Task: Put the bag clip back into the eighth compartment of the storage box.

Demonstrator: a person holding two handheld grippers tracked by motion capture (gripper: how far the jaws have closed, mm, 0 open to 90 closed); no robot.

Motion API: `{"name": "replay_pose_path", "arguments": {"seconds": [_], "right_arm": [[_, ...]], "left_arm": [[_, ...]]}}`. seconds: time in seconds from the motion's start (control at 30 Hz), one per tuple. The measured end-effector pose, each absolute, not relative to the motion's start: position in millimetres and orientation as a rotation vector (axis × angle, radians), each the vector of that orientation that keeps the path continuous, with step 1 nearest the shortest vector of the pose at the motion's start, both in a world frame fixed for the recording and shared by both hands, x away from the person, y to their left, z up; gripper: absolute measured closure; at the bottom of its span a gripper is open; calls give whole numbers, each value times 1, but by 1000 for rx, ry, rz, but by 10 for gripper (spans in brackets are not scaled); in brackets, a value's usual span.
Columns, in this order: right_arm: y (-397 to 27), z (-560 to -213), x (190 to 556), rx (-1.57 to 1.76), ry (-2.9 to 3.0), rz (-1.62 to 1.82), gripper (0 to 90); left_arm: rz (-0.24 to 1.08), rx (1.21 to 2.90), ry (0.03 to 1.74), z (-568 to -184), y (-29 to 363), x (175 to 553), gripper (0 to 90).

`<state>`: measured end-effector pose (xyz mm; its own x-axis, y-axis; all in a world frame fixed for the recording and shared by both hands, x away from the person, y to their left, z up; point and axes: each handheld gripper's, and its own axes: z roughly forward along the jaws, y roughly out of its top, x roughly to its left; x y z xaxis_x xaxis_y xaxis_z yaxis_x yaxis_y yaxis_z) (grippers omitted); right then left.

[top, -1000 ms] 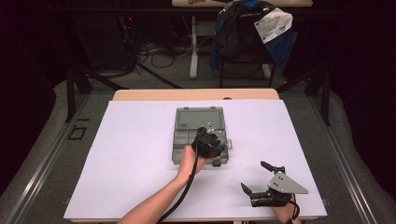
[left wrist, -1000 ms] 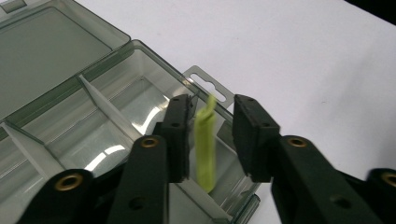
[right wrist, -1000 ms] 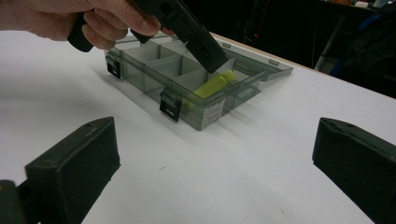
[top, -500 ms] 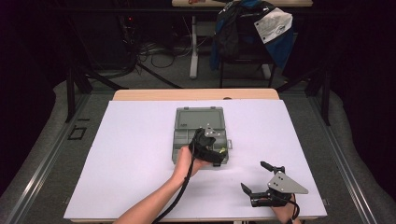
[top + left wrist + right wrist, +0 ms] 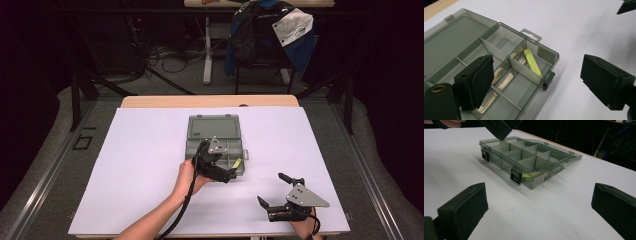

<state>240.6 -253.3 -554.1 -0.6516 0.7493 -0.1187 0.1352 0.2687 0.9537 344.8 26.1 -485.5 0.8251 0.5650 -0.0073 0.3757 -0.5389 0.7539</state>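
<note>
- The compartment box (image 5: 215,142), grey and see-through, is lying near the middle of the white worktop (image 5: 140,165), its lid (image 5: 212,125) folded flat open on the far side.
- One yellow-green strip (image 5: 532,61) is lying in a corner compartment at the box's near right, leaning against a divider; the other compartments that can be seen are looking empty.
- The left gripper (image 5: 220,167) is hovering over the box's near edge. In the left gripper view its jaws are standing wide apart, one over the compartments and one out over bare worktop, and gripping nothing.
- The right gripper (image 5: 275,192) is resting on the worktop near the front right, well apart from the box. Its jaws are likewise spread wide and holding nothing.
- Judgement on progress: the strip appears placed and the left gripper released from it, so the stowing step is looking done. Closing the lid and fastening the two black latches (image 5: 515,177) on the front wall appears to be outstanding.
- Obstructions: nothing is lying between either gripper and the box. The left gripper's trailing cable (image 5: 187,205) is running back along the forearm, clear of the lid's swing.
- Surroundings: a chair draped with blue clothing (image 5: 265,30) and cables on the floor are sitting beyond the worktop, out of the working area.
</note>
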Motion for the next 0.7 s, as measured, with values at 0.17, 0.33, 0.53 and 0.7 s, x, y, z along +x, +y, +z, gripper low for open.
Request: {"name": "replay_pose_path", "arguments": {"seconds": [0.17, 0.33, 0.53, 0.7], "right_arm": [[-254, -553, 239, 802, 1973, 1398, 0], [-253, -552, 238, 799, 1974, 1395, 0], [-252, -553, 238, 800, 1971, 1399, 0], [-251, -552, 238, 794, 1984, 1386, 0]], "left_arm": [[338, 2182, 668, -479, 42, 334, 115], [395, 2173, 654, -474, 59, 322, 114], [431, 2151, 663, -475, 83, 310, 112], [457, 2138, 685, -480, 105, 300, 112]]}}
